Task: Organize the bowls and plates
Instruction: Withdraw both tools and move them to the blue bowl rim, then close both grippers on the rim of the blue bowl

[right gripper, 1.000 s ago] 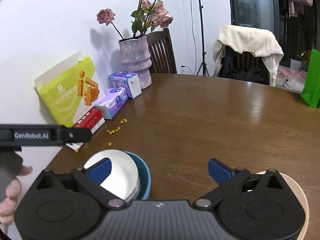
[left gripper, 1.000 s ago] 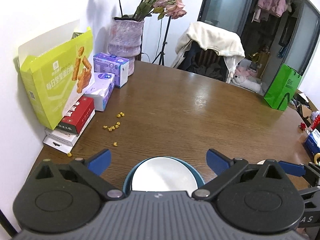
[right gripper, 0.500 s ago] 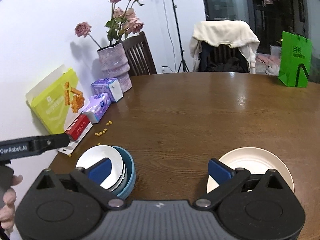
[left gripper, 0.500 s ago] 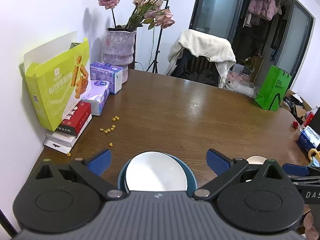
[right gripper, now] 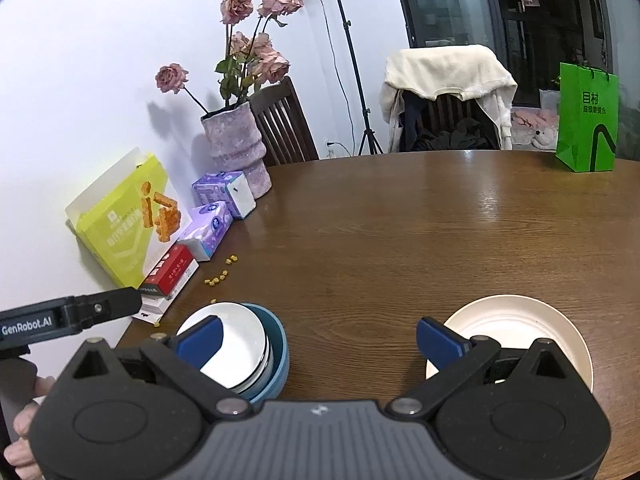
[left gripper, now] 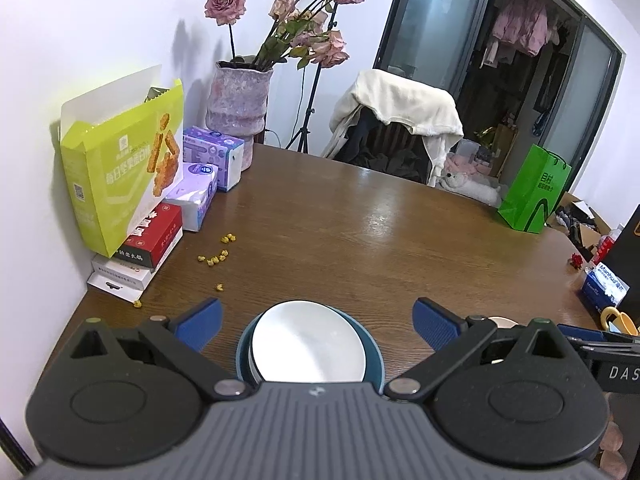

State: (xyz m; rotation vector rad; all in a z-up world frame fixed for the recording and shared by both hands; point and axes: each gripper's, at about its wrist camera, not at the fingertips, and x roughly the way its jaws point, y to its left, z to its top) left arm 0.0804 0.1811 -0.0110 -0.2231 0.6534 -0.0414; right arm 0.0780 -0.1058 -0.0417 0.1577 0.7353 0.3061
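A white bowl (left gripper: 308, 348) sits nested inside a blue bowl (left gripper: 370, 350) near the table's front edge. My left gripper (left gripper: 316, 318) hangs open above them, holding nothing. The right wrist view shows the same stack, white bowl (right gripper: 236, 344) in blue bowl (right gripper: 280, 360), at lower left, and a cream plate (right gripper: 520, 332) at lower right. My right gripper (right gripper: 318, 338) is open above the bare wood between stack and plate, with its right finger over the plate's near left rim. A sliver of the cream plate (left gripper: 502, 322) peeks past my left gripper's right finger.
Along the wall on the round wooden table (right gripper: 400, 220) stand a yellow-green snack box (left gripper: 120, 172), a red box (left gripper: 154, 236), tissue packs (left gripper: 200, 192) and a pink vase (left gripper: 238, 112). Yellow crumbs (left gripper: 216, 256) lie nearby. A green bag (right gripper: 586, 118) stands at the far edge.
Both grippers have risen and pulled back from the table. The cream plate, earlier mostly hidden under the right gripper, now shows almost whole. Both stay open.
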